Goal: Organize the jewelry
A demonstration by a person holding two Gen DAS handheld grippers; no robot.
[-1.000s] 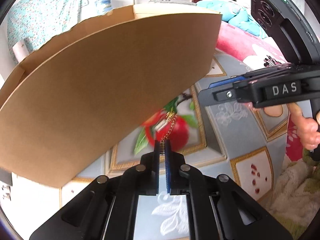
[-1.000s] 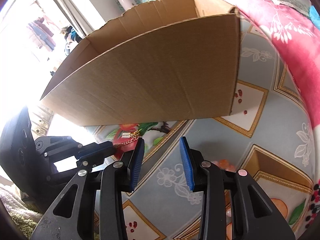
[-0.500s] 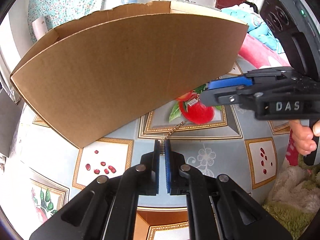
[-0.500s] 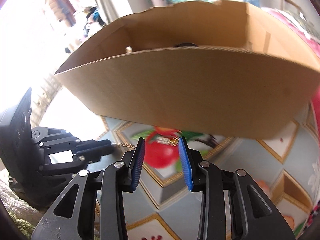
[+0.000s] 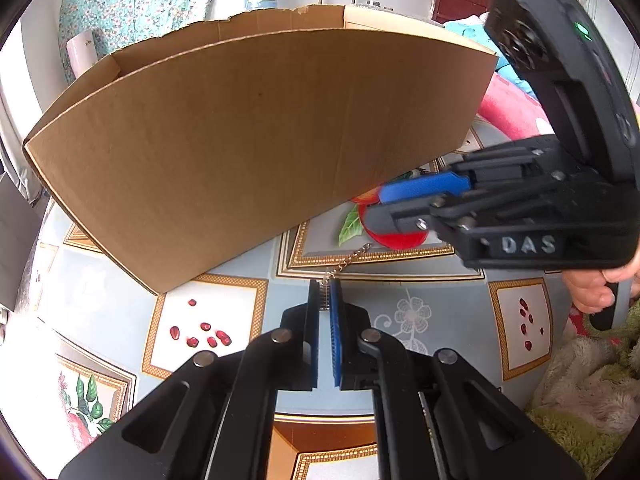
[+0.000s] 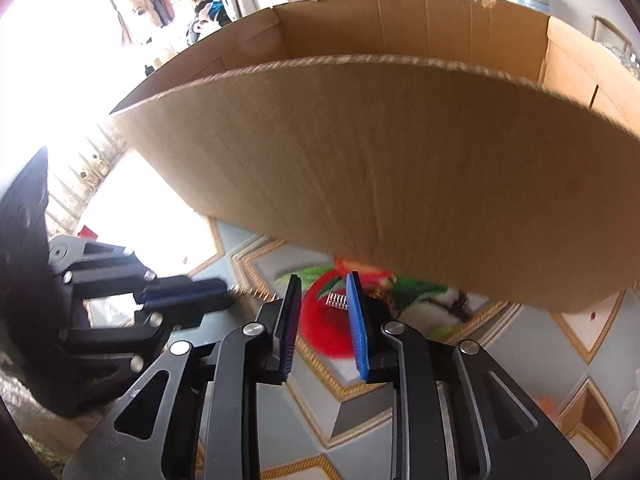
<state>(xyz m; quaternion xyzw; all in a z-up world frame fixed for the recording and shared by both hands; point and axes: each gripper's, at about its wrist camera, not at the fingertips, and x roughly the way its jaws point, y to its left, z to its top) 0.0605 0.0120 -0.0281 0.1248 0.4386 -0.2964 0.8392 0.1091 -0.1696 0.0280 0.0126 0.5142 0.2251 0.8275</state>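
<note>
My left hand-held gripper [image 5: 325, 300], lower centre, pinches thin gold chain [image 5: 347, 259] end taut over patterned counter [image 5: 420, 312]; right hand-held gripper [image 6: 322, 312] has been narrowing round silver clasp [image 6: 337, 300] (untouched), readying two-point lift into brown cardboard box [image 5: 256, 148].

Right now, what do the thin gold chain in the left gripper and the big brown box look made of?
Thin gold chain: looks like gold-toned metal, with small shiny links; plating or solid, cannot tell. Big brown box: plain matte corrugated cardboard, fluting visible along its torn top edge.
</note>
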